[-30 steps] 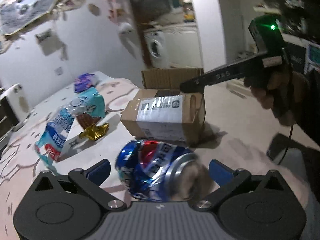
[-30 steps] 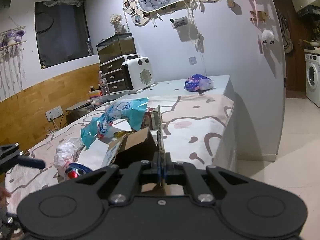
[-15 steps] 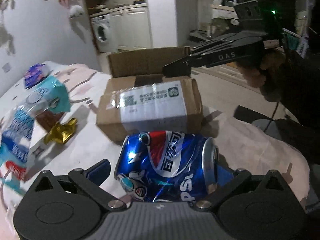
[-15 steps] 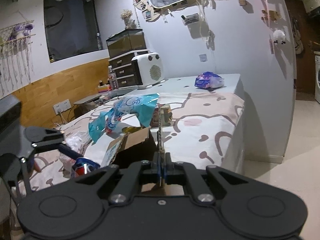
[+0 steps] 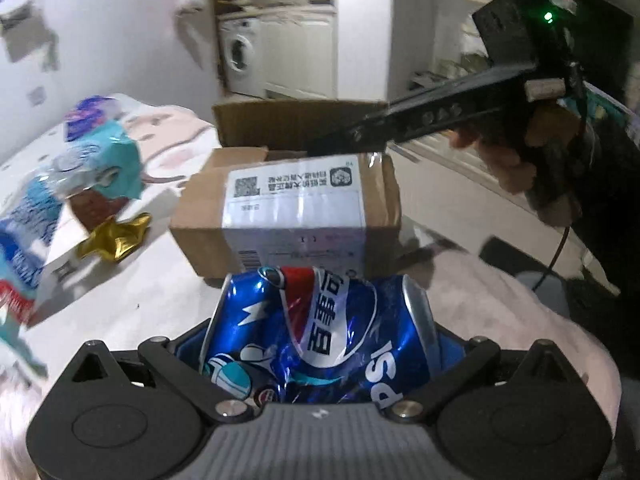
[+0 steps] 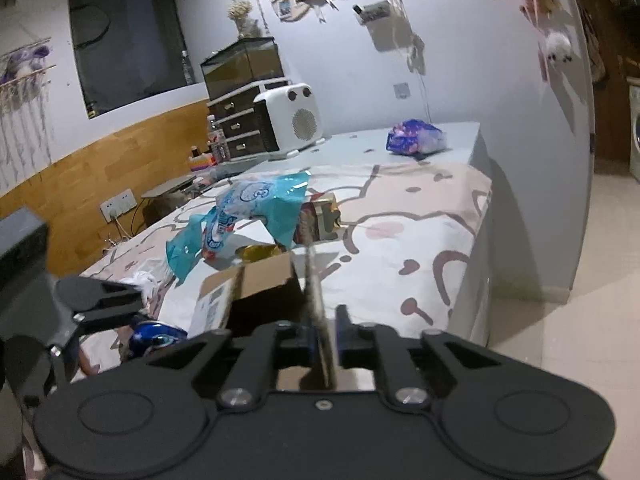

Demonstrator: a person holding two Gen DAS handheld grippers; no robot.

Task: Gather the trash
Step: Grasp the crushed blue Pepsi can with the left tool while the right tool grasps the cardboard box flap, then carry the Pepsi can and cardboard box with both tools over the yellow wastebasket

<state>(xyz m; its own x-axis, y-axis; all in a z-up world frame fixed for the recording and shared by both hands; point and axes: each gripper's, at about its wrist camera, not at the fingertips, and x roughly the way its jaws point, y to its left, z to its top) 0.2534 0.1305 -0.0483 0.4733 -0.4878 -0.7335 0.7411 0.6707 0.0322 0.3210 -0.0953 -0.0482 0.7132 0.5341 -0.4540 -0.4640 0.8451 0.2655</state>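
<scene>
Two tools were at work over the table, which was covered in a pale patterned cloth. The left tool was clamped on a crushed blue cola can, the can filling the gap between the blue pads and lifted clear in front of the cardboard box. The right tool had just been opening: its jaws stood a little apart, with the upright flap of the box between them, the left pad at or against the flap and the right pad clear of it, so the pinch looked released. In the left wrist view that tool reached over the box's open top from the right, held in a hand.

The step in hand seemed to be dropping the can into the box, which served as the trash bin while the right tool let go of the flap it had kept raised. The next move would call for carrying the can forward over the opening, past the near wall of the box, then parting the left jaws so it falls inside. With the flap freed it might sag back over the opening, so the can should go in without delay.

Other trash waited on the table: a teal plastic wrapper, a gold foil scrap and, farther off, a purple packet.
</scene>
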